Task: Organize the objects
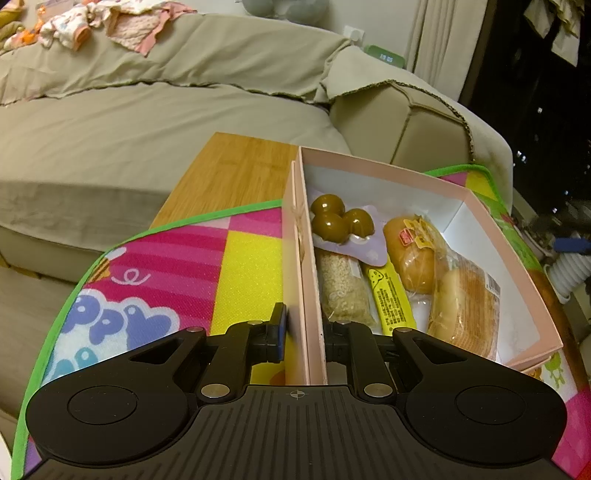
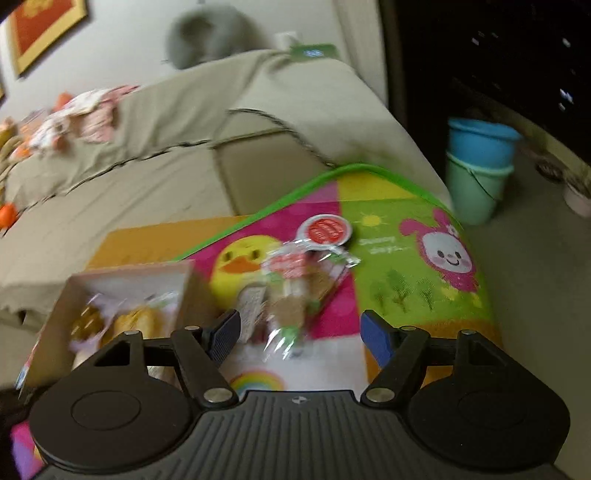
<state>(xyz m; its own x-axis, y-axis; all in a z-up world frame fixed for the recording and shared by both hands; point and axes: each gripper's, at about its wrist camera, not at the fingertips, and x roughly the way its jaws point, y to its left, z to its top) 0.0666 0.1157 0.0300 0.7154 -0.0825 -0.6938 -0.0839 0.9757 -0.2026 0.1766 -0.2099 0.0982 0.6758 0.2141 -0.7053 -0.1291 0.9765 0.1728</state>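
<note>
A pink cardboard box lies open on the play mat. Inside are a pack of brown balls, a rice bar, a yellow packet, a wrapped bun and a wrapped layered cake. My left gripper is shut on the box's near side wall, one finger outside and one inside. In the blurred right wrist view the box is at the lower left. Clear-wrapped snack packets with a round red label lie on the mat. Just short of them, my right gripper stands open, holding nothing.
The mat covers a wooden table that stands against a beige sofa strewn with clothes. A blue bucket stacked in a green bucket stands on the floor at the right.
</note>
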